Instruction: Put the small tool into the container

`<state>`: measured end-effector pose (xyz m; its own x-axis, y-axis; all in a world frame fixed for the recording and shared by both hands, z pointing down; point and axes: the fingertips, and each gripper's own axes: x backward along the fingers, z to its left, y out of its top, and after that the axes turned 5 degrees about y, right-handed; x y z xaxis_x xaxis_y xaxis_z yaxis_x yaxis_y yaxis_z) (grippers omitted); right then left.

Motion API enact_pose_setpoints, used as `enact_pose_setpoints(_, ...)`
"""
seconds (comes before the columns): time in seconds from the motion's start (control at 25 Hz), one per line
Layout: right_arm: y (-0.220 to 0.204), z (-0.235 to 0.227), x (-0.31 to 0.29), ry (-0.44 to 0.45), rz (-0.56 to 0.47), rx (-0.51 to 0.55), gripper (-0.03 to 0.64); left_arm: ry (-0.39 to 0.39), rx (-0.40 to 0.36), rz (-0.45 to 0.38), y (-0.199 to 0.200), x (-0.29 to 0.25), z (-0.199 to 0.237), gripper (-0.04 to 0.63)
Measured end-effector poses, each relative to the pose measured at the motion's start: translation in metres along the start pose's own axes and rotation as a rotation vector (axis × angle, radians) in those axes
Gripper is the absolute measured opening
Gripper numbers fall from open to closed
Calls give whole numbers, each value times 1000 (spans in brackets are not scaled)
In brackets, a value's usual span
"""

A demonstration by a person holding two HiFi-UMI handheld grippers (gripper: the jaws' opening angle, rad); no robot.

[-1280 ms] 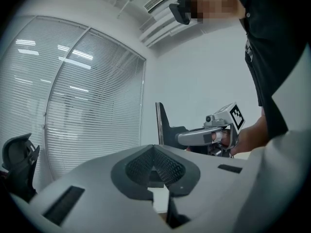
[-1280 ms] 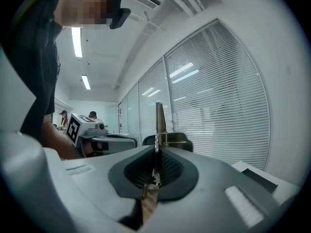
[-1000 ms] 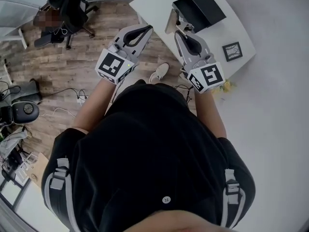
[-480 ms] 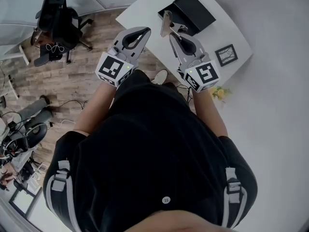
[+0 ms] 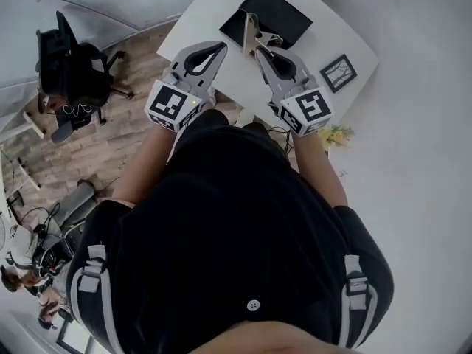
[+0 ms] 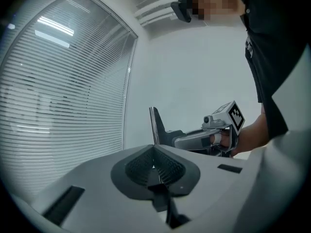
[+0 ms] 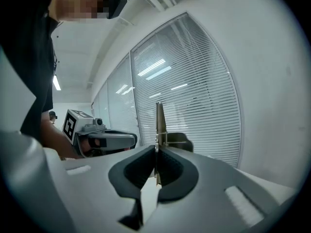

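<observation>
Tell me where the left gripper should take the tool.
Probably the tool by its free upper blade, above the right gripper clamping it. Open the left gripper, approach from its own side, jaws across the flat faces: the blade stands upright, lower part taken.

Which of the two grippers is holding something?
The right gripper: its fingers pinch a thin metal tool. The left gripper is shut on nothing.

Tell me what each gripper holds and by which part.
The right gripper grips the near end of a thin, flat grey metal tool, the rest sticking out past the jaws. The left gripper is shut, empty.
</observation>
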<state>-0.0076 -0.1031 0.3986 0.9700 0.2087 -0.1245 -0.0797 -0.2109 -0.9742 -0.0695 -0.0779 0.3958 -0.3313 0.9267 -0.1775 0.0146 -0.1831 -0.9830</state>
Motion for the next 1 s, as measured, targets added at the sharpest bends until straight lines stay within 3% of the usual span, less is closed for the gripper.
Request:
enact_pose_setpoints(0.44, -39, -72, -31, -247, 143, -68, 14, -253, 27, 54, -13, -66, 45, 9)
enact_pose_setpoints(0.72, -90, -105, -39, -371, 336, -80, 14, -381, 30, 91, -34, -96, 63, 9)
enact_pose_setpoints(1.0, -143, -117, -54, -408, 567, -117, 14, -467, 12, 126, -60, -118, 80, 9)
